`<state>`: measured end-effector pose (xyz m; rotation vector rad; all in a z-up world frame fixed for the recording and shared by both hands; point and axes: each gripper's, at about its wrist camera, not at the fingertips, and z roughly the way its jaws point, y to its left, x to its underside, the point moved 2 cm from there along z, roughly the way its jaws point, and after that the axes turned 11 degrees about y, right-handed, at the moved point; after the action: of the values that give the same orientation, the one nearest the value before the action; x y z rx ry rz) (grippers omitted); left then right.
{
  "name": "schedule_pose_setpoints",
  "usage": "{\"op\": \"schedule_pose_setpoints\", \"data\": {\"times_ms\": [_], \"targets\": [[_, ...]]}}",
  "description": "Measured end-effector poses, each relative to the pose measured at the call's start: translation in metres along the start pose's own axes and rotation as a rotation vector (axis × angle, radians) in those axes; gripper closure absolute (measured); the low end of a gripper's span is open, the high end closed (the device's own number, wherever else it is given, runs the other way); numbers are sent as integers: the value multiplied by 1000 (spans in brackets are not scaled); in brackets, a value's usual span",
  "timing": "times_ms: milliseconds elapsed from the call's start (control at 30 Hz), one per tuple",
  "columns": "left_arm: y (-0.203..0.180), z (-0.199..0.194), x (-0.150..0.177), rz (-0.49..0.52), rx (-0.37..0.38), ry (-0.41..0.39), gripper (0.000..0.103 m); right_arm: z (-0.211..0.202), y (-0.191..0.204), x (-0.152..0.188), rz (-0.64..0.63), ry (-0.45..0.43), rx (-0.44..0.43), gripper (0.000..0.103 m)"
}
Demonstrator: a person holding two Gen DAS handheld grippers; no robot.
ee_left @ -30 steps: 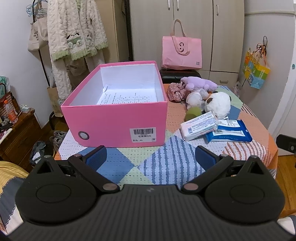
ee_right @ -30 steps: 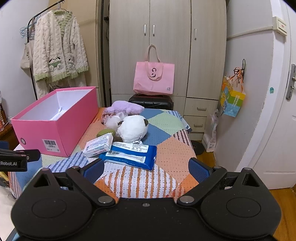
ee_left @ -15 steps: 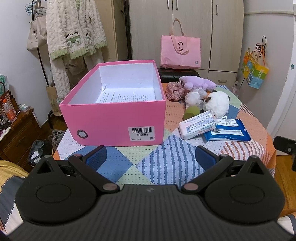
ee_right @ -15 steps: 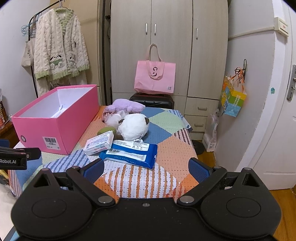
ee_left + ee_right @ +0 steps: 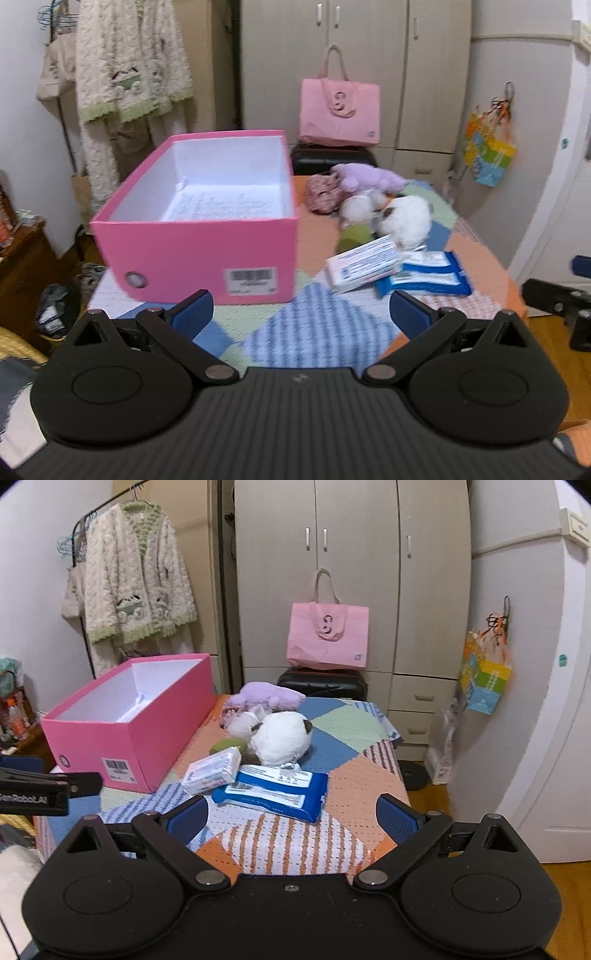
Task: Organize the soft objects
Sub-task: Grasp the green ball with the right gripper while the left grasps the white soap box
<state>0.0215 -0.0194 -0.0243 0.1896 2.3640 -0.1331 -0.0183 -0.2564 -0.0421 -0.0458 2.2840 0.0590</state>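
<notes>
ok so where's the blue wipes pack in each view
Left wrist: blue wipes pack lies right of centre on the table, just beyond the right tong tip.
Right wrist: blue wipes pack lies at centre, between the open tongs.
Shared landmark: the white tissue pack touching its left end.

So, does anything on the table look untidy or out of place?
Yes. The soft toys and packs lie in a loose heap beside the pink box; the white pack rests tilted, overlapping the blue pack. Nothing looks spilled or damaged.

Both wrist views face the table (image 5: pixel 317 332) from its near edge — sharing the pink box (image 5: pixel 125 731).
</notes>
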Motion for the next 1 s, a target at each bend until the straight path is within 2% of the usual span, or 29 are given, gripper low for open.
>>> {"op": "schedule_pose_setpoints", "data": {"times_ms": [100, 300, 400, 500, 567, 600, 700, 800, 900, 1000], "targets": [[-11, 4, -5, 22, 60, -15, 0, 2, -5, -4, -27, -23, -43, 4], [-35, 23, -12, 66, 138, -15, 0, 12, -22, -20, -83, -84, -24, 4], [-44, 33, -14, 71, 137, -33, 1, 20, -29, -30, -101, -105, -74, 4], [-51, 46, -15, 73, 144, -37, 3, 32, -32, -42, -119, -110, -163, 4], [-56, 55, -16, 69, 158, -28, 3, 41, -31, -51, -138, -92, -240, 6], [-58, 60, -16, 67, 167, -21, 3, 47, -29, -56, -154, -77, -274, 12], [-61, 73, -18, 47, 172, -17, 3, 62, -17, -69, -222, -33, -348, 19], [-62, 83, -20, 19, 162, -40, 3, 77, -3, -78, -293, 17, -414, 30], [-62, 94, -23, -4, 173, -36, 4, 96, 12, -90, -347, 78, -494, 33], [-60, 105, -28, -28, 176, -22, 10, 112, 25, -99, -369, 123, -553, 34]]}}
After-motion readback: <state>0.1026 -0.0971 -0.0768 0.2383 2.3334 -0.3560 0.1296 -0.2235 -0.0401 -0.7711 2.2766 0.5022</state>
